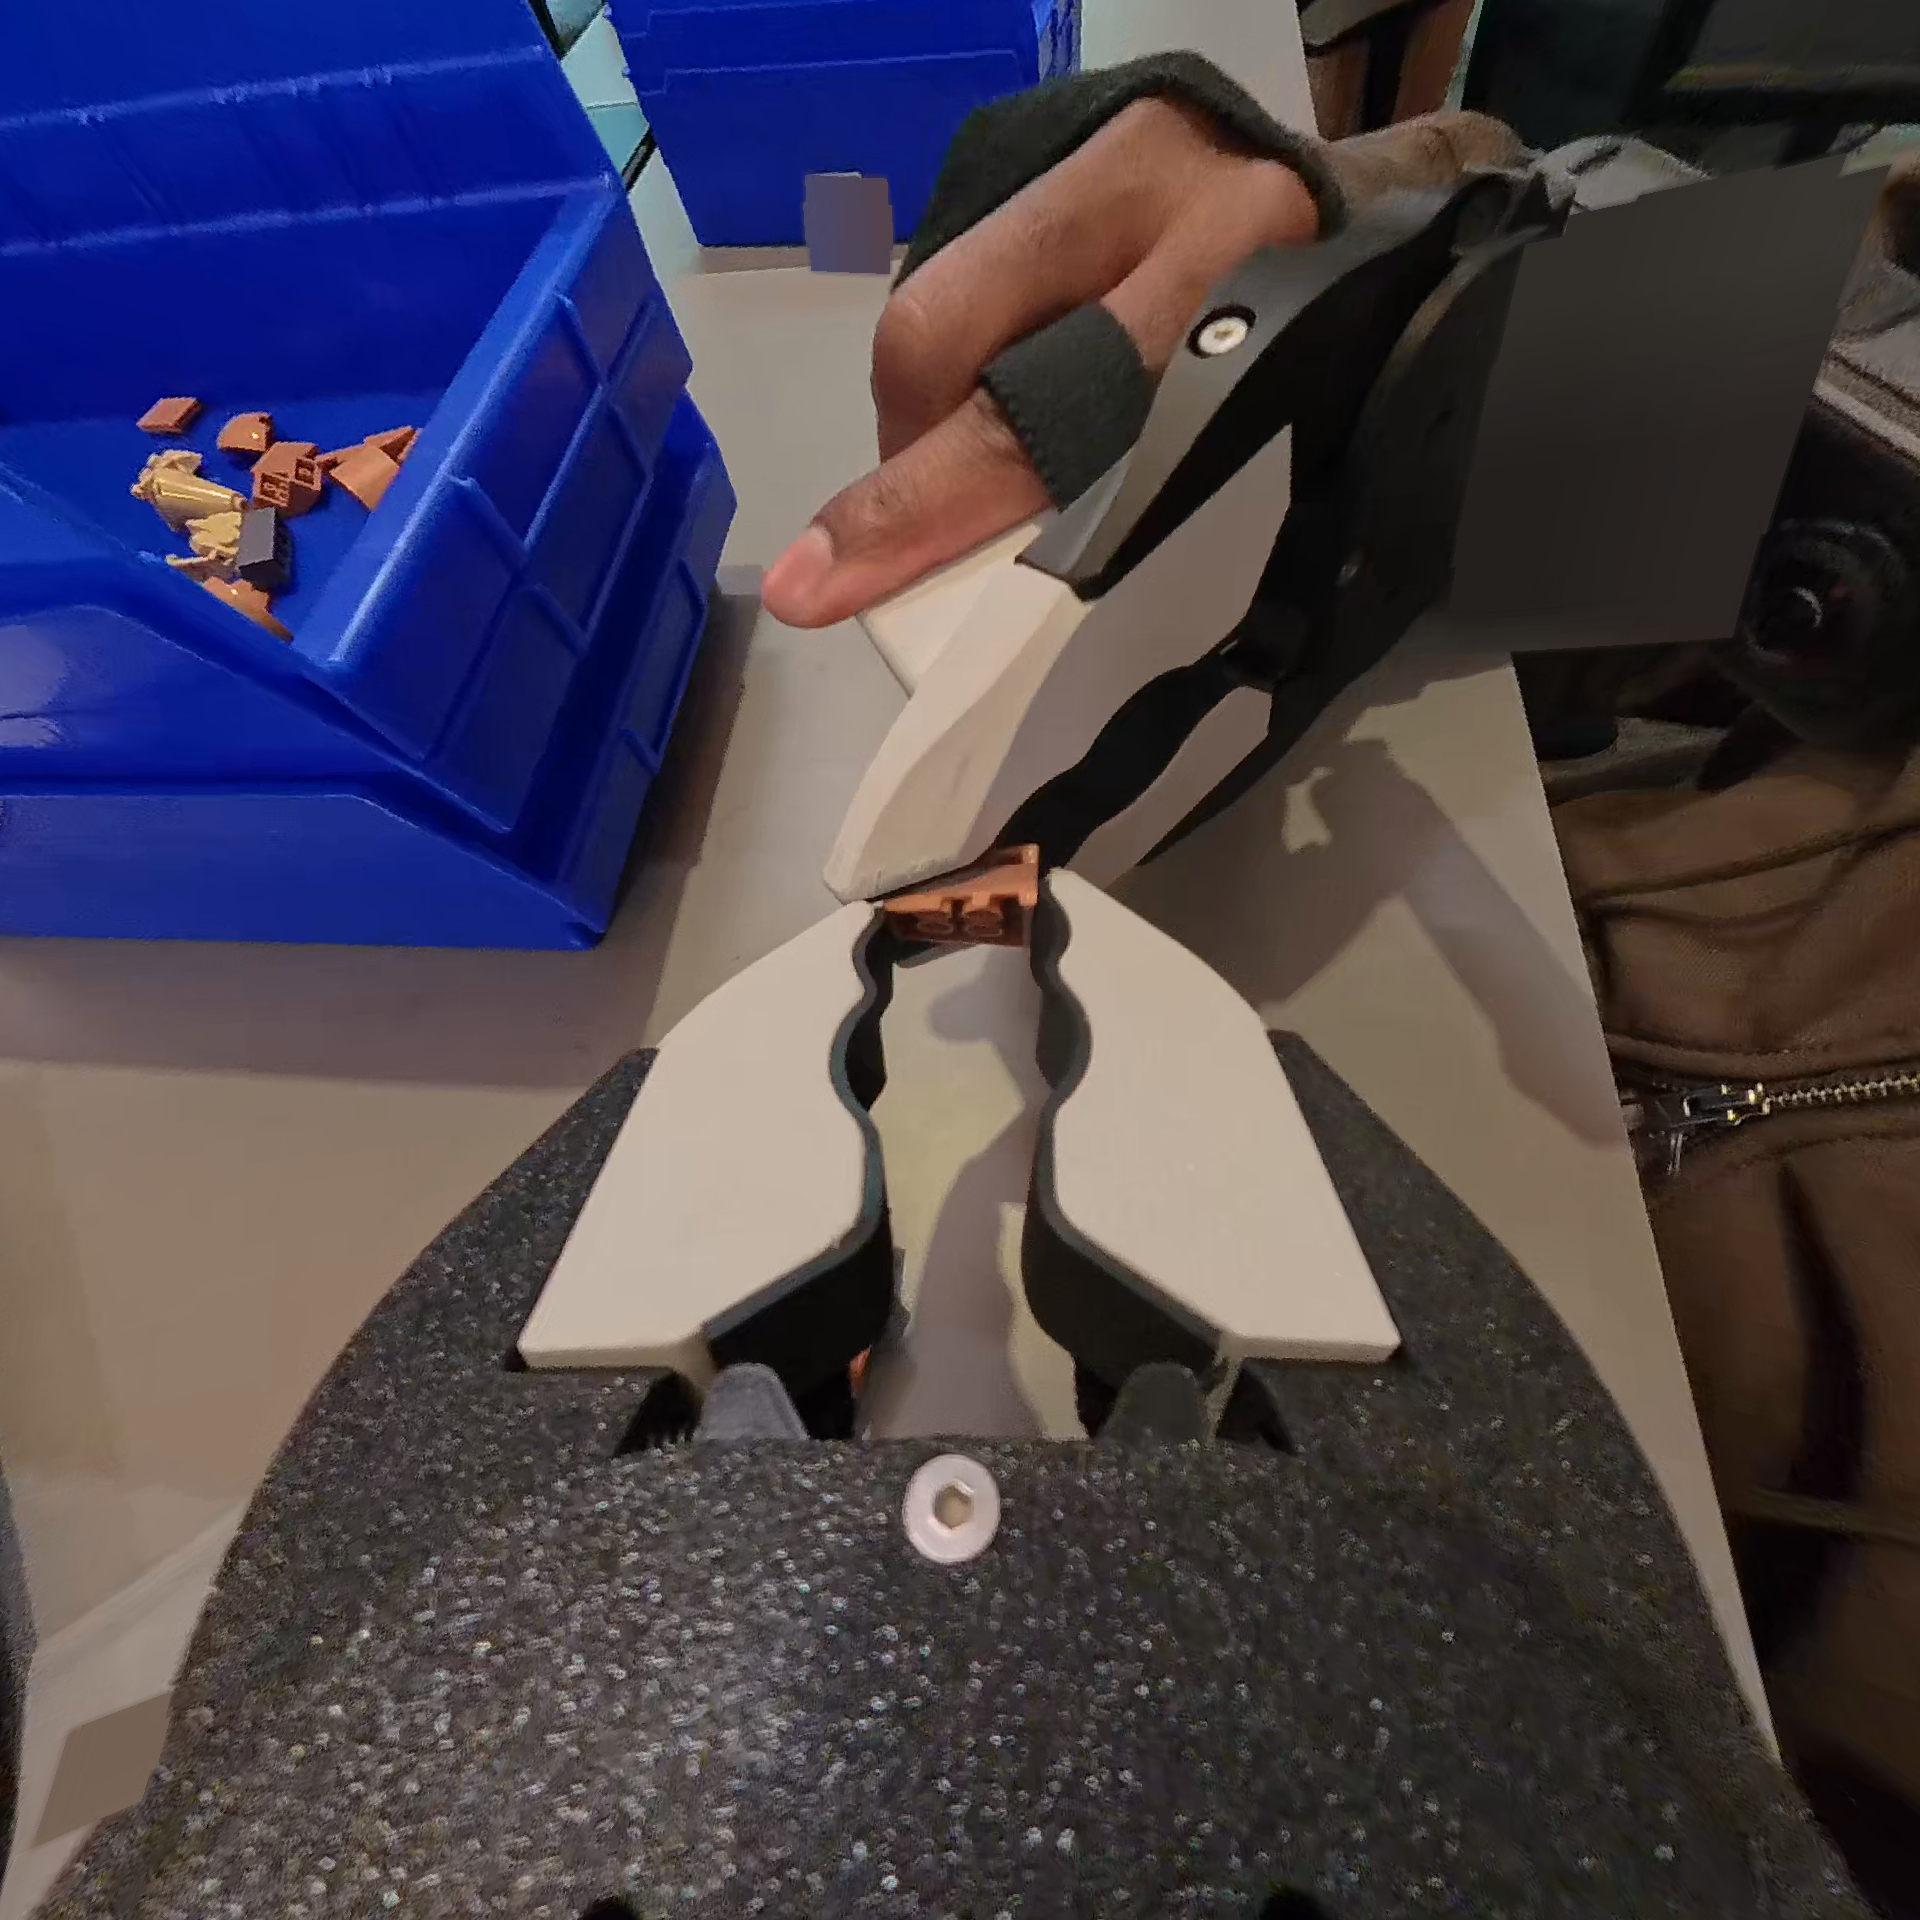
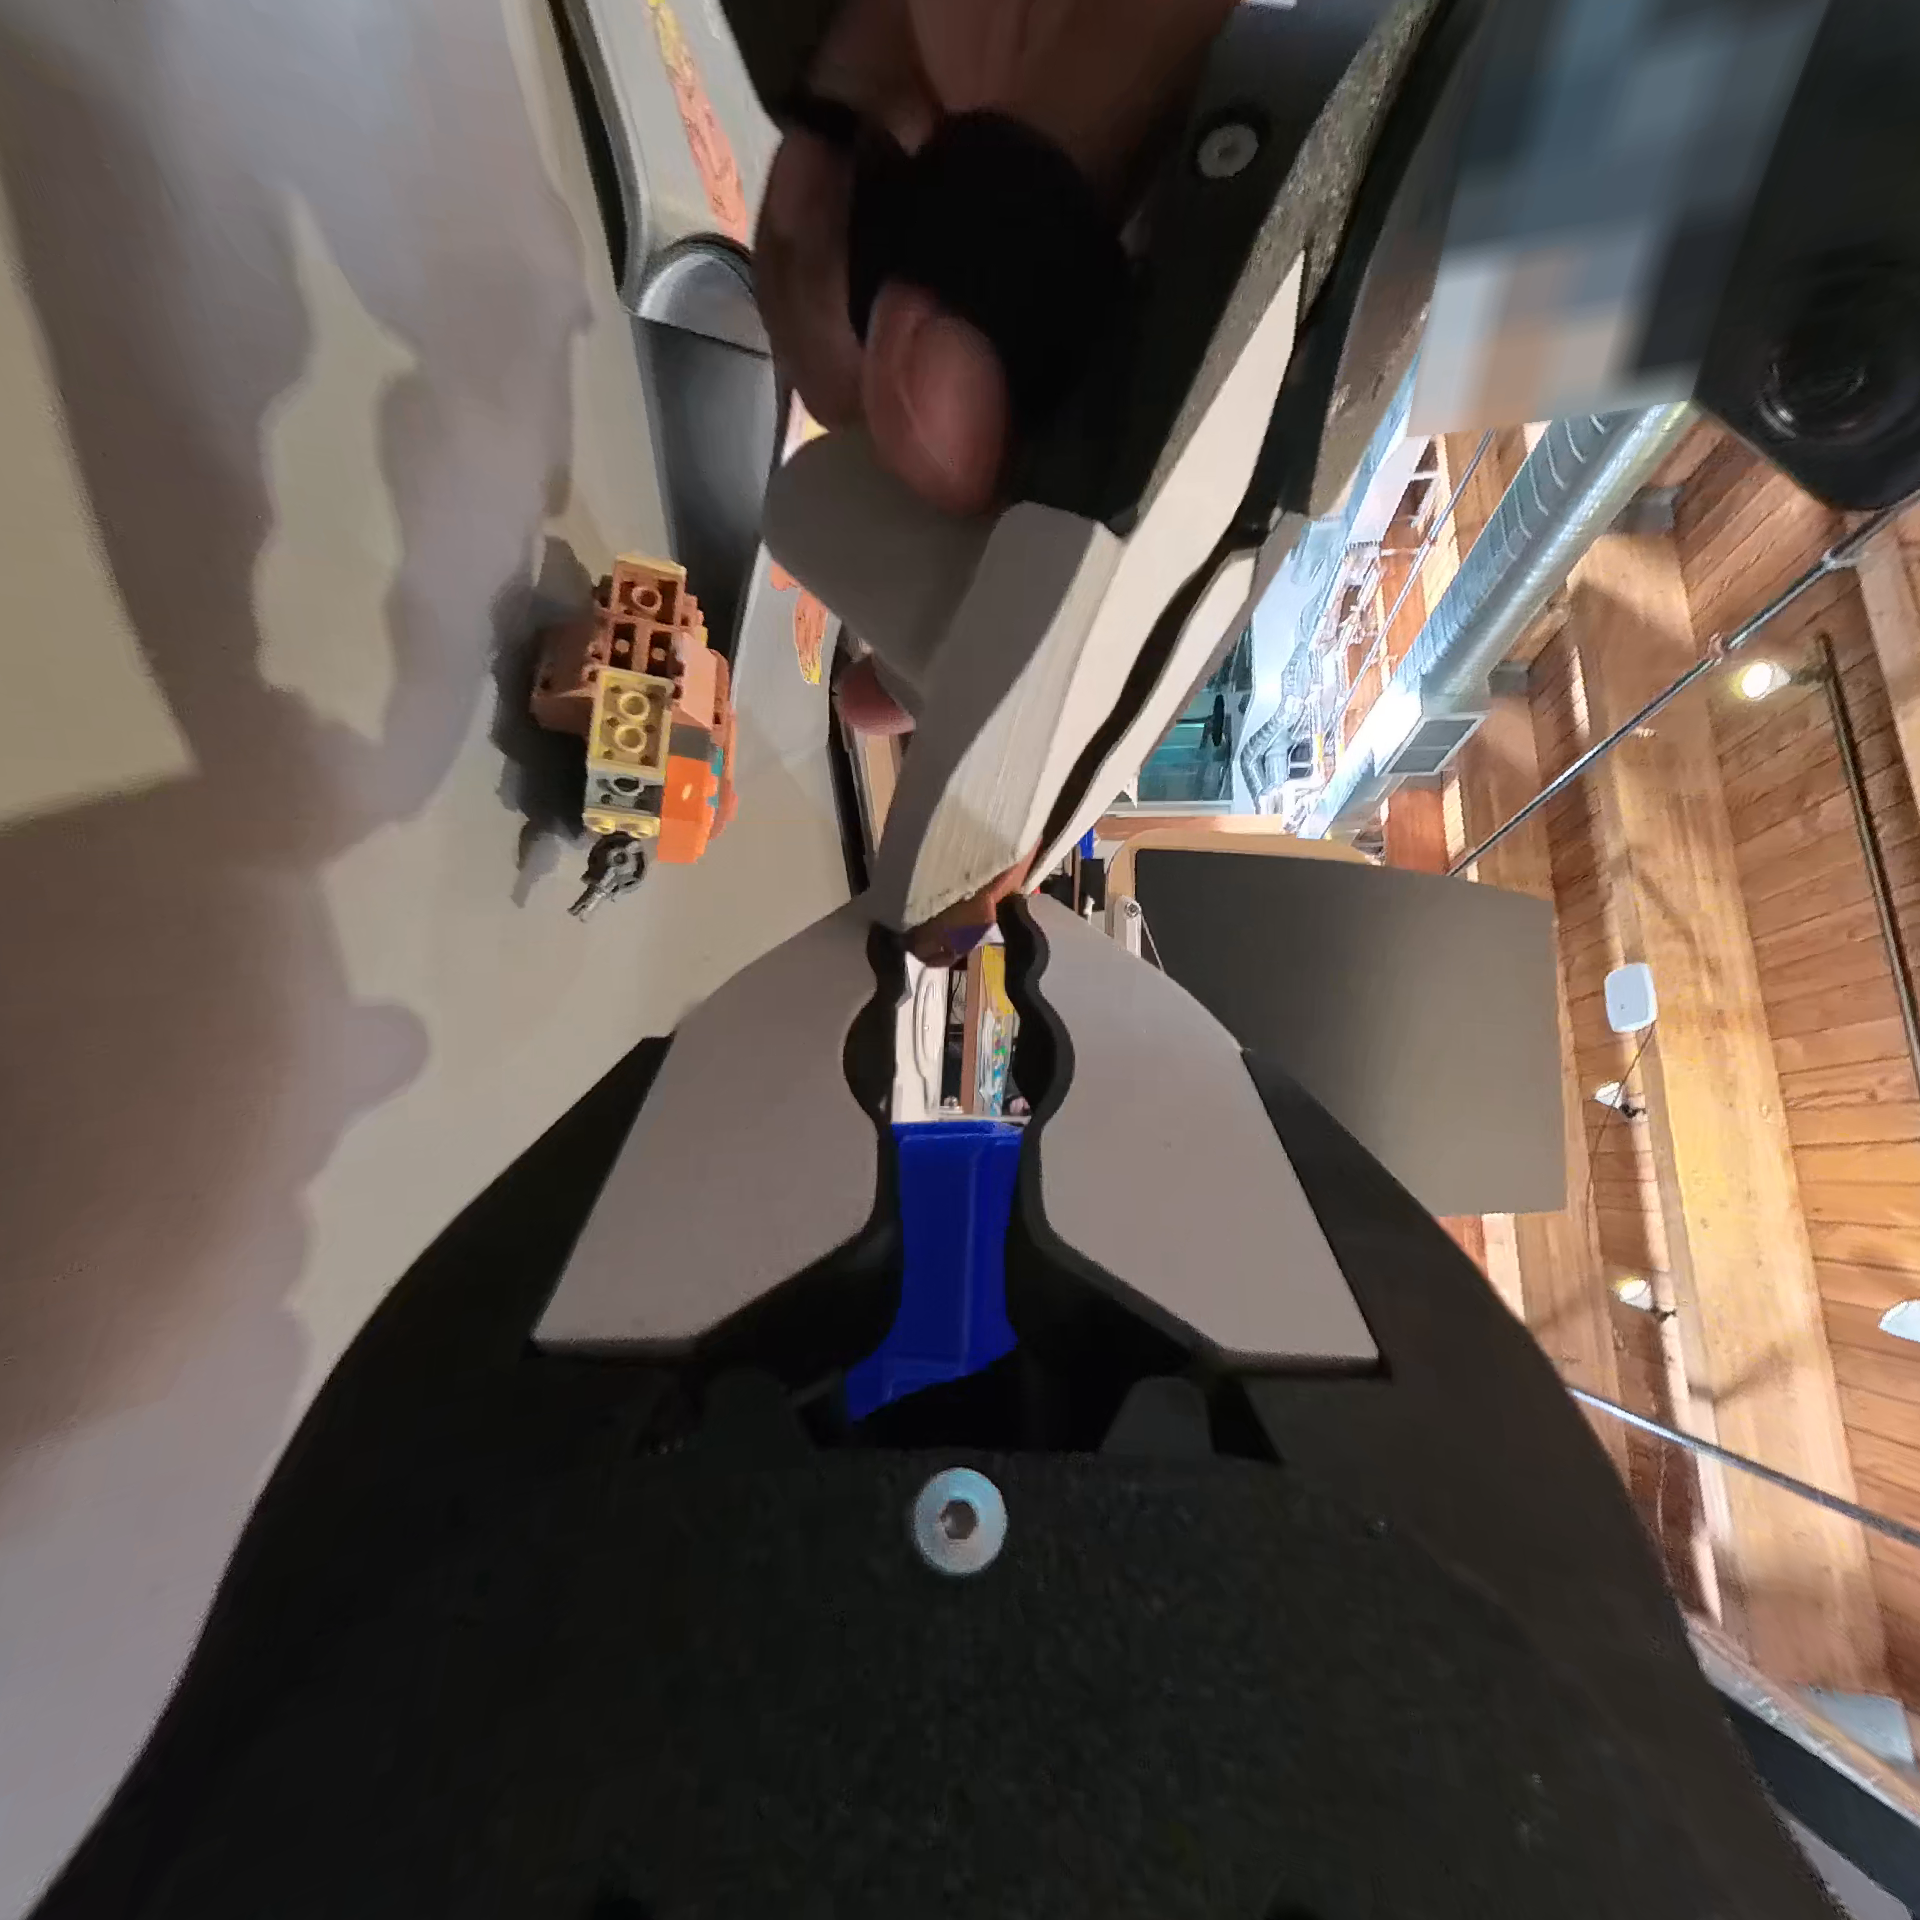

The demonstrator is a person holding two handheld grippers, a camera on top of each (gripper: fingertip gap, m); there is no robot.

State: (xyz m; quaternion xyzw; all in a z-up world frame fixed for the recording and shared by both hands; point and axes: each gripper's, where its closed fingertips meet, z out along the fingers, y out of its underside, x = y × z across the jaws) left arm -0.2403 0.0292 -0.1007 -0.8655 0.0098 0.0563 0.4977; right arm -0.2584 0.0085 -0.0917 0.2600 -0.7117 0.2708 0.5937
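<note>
While the left hand-held gripper (image 1: 961, 914) pinches a small brown brick (image 1: 966, 906) at its tips above the desk (image 1: 312, 1091), the right hand-held gripper (image 1: 940, 868) closes on the same brick from above. A blue bin (image 1: 540, 623) of loose bricks (image 1: 249, 488) sits nearby.

Left gripper (image 1: 961, 920), right gripper (image 2: 951, 920) tip-to-tip (both clamped).

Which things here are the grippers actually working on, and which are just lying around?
In hand:
- brown brick, pinched at the tips of the left gripper
- right gripper, its tips meeting the same brick

Lying about:
- blue bin with loose brick pieces
- small brick model on the table
- second blue bin behind
</note>
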